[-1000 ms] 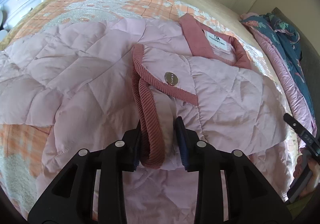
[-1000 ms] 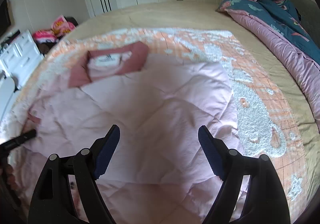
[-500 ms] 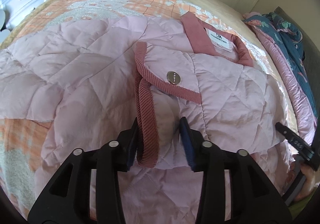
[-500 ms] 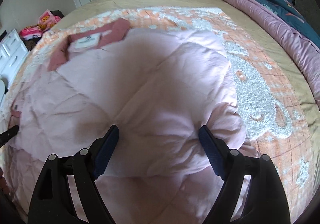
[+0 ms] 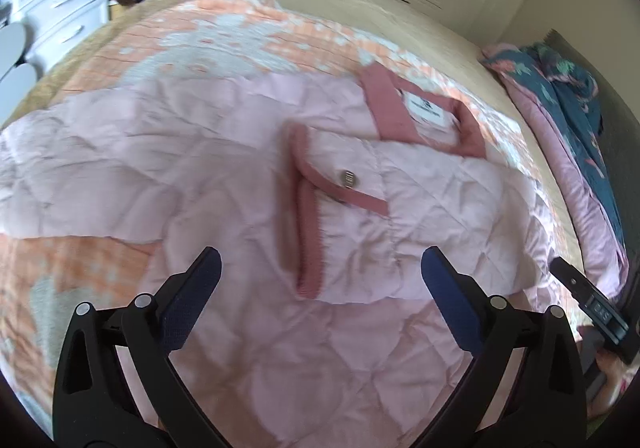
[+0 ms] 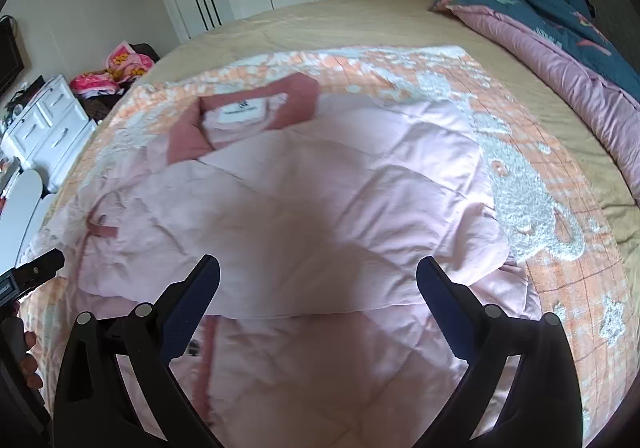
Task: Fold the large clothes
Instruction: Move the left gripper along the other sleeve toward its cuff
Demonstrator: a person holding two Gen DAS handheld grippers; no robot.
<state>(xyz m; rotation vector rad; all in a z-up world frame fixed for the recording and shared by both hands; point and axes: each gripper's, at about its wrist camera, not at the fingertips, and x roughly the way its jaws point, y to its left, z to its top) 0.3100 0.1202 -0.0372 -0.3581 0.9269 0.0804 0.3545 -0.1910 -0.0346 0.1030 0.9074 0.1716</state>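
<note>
Garment: pink quilted jacket lying on the bed, sleeves folded inward.
Left tongs: spread, empty.
Right tongs: spread, empty.
Handling: judged light, puffy, soft, likely slippery.
Hold: ribbed cuff or hem edge.

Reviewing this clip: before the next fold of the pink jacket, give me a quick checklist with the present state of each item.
1. Left gripper open, off the cloth: ok.
2. Right gripper open, holding nothing: ok.
3. Ribbed cuff lying on the jacket front: ok.
4. Right-side panel folded over the body: ok, its lower edge runs across.
5. Collar flat with the label up: ok.
6. Far sleeve folded in: not ok, it spreads toward the blanket.
</note>
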